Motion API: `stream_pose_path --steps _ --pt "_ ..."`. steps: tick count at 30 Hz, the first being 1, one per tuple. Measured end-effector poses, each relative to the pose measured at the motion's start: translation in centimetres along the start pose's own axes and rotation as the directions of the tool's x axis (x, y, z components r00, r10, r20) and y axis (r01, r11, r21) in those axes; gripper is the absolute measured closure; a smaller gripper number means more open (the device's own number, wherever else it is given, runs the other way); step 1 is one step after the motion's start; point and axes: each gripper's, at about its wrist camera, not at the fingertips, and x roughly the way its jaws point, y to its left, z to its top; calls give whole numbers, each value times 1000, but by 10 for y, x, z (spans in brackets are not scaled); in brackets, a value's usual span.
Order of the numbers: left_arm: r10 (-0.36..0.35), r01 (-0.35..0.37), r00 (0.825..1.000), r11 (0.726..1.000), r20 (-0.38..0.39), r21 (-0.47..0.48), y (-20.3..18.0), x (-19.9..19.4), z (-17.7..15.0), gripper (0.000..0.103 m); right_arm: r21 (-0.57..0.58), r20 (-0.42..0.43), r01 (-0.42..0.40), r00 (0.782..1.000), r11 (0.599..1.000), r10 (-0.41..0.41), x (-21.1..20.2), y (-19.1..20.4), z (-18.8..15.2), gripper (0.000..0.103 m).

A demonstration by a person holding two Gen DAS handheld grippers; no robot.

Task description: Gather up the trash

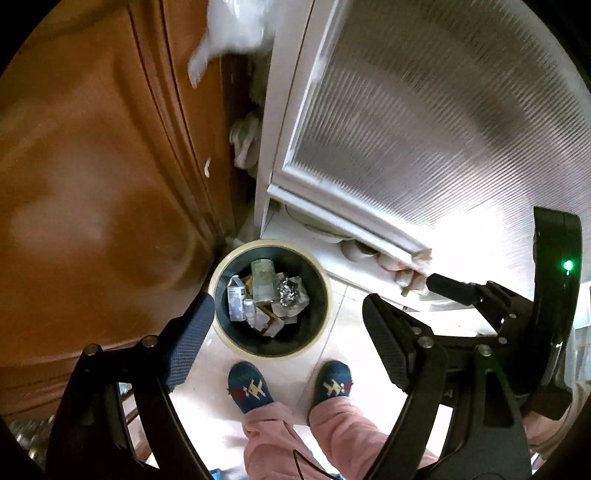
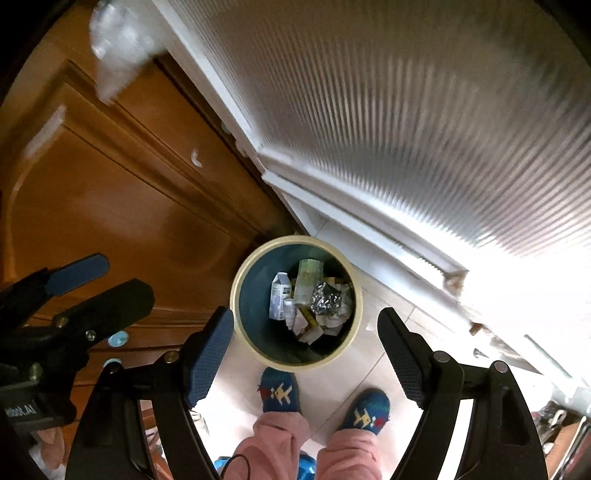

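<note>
A round trash bin (image 1: 221,295) with a cream rim and dark inside stands on the floor below both grippers; it also shows in the right wrist view (image 2: 240,280). Inside lie a white carton (image 1: 235,301), a crumpled foil ball (image 1: 290,292), a pale plastic container (image 1: 263,278) and paper scraps. My left gripper (image 1: 288,339) is open and empty above the bin. My right gripper (image 2: 306,350) is open and empty above it too, and shows at the right of the left wrist view (image 1: 454,288).
A brown wooden door (image 1: 92,184) is on the left, a white ribbed-glass door (image 1: 424,129) on the right. The person's feet in blue slippers (image 1: 251,386) stand on the light tile floor just before the bin. A white plastic bag (image 1: 232,29) hangs above.
</note>
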Motion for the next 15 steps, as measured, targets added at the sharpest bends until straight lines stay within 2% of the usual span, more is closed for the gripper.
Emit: stream_pose_path --steps 6,15 --pt "-2 3 1000 999 24 -40 -12 -66 10 23 -13 18 -10 1000 1000 10 -72 9 5 21" --pt "36 -34 996 999 86 -28 -32 -163 21 23 -76 94 -18 995 997 25 -186 24 13 19"
